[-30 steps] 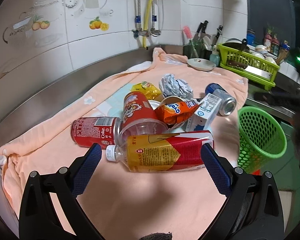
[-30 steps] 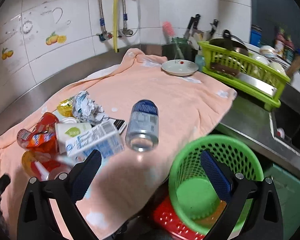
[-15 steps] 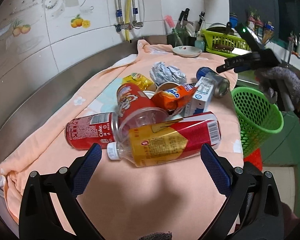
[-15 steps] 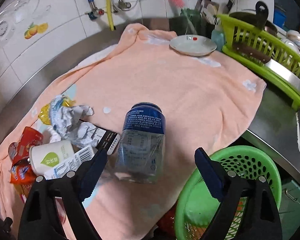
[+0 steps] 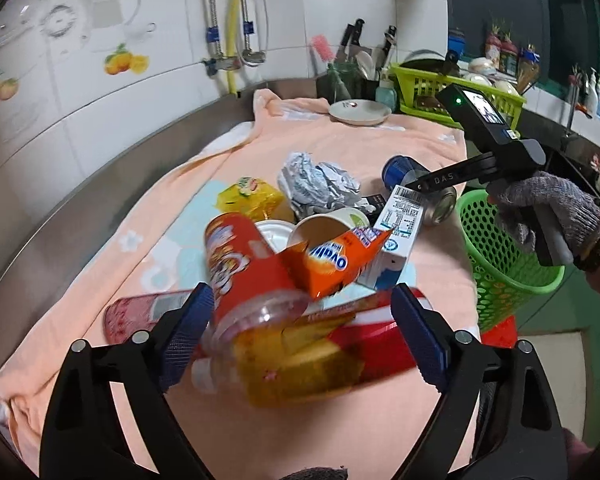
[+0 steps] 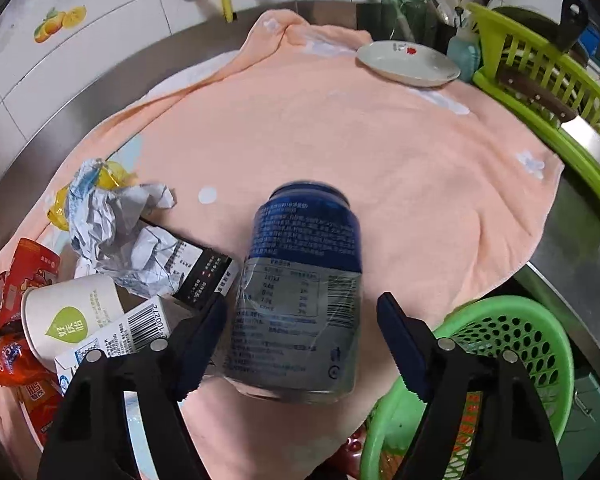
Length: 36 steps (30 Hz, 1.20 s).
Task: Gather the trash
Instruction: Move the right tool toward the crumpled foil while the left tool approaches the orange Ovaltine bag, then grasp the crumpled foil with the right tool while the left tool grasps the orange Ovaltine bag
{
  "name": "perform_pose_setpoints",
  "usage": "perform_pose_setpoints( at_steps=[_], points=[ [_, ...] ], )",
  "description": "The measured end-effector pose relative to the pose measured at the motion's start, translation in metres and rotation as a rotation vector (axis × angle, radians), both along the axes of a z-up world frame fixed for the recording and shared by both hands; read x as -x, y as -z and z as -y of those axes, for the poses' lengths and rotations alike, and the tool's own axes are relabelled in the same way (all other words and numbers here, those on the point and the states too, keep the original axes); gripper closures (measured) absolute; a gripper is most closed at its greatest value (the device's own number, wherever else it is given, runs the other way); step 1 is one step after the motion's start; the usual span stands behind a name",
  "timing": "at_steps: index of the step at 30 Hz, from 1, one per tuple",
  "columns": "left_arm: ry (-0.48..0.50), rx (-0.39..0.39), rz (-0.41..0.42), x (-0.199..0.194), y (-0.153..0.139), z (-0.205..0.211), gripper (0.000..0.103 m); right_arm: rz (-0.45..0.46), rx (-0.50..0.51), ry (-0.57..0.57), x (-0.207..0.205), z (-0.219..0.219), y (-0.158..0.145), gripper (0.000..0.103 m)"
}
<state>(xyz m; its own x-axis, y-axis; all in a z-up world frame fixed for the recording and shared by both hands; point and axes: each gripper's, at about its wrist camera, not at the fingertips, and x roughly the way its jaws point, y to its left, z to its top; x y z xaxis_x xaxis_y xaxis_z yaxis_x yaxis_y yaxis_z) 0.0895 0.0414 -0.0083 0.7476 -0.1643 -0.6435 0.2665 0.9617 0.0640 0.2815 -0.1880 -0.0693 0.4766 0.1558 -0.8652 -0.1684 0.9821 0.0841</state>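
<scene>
Two tools are at work, one in each of my hands. My right tool (image 6: 302, 336) points down at a blue can (image 6: 300, 292) lying on its side in the lower middle of the right wrist view; its jaws have just been closing and now stand at a middling width, with the can between them. The left pad sits right at the can's side, the right pad stands a little off it, so I cannot say the can is gripped. Just right of that tool, at the lower right of the frame, the green basket (image 6: 512, 344) stands below the worktop's edge.

My left tool (image 5: 300, 336) is wide, its jaws having just narrowed slightly, and between its pads lies a blurred plastic bottle with a yellow and red label (image 5: 312, 356), not pressed by either pad. Above it in that frame a red cup (image 5: 244, 268) lies tipped, touching an orange wrapper (image 5: 332, 264) and a white carton (image 5: 396, 240). Further up sit a paper cup (image 5: 328, 220), crumpled paper (image 5: 320, 184) and a yellow wrapper (image 5: 250, 200). A red can (image 5: 140, 312) lies at the lower left, beside the left pad. All of it rests on a peach towel (image 5: 140, 412) over the worktop, with a white dish (image 5: 360, 112) and a green rack (image 5: 440, 88) at the upper right.
</scene>
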Motion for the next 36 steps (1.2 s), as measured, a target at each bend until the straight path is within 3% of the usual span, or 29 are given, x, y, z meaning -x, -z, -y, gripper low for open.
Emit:
perform_pose_setpoints(
  at_steps=[9, 15, 22, 28, 36],
  points=[
    [0.049, -0.046, -0.047, -0.037, 0.016, 0.021, 0.020, -0.013, -0.033, 0.003, -0.007, 0.002, 0.005, 0.034],
    [0.061, -0.067, -0.074, -0.047, 0.025, 0.024, 0.030, -0.012, -0.037, -0.012, -0.007, 0.001, 0.006, 0.038],
    [0.088, -0.066, -0.073, -0.048, 0.026, 0.025, 0.057, 0.000, -0.031, -0.019, -0.006, 0.001, 0.005, 0.037],
    [0.102, -0.061, -0.054, -0.045, 0.025, 0.026, 0.069, 0.053, 0.010, -0.013, -0.001, 0.002, -0.008, 0.024],
    [0.089, -0.009, -0.033, -0.043, 0.015, 0.016, 0.071, 0.168, -0.026, -0.029, 0.008, -0.003, -0.050, 0.019]
  ],
)
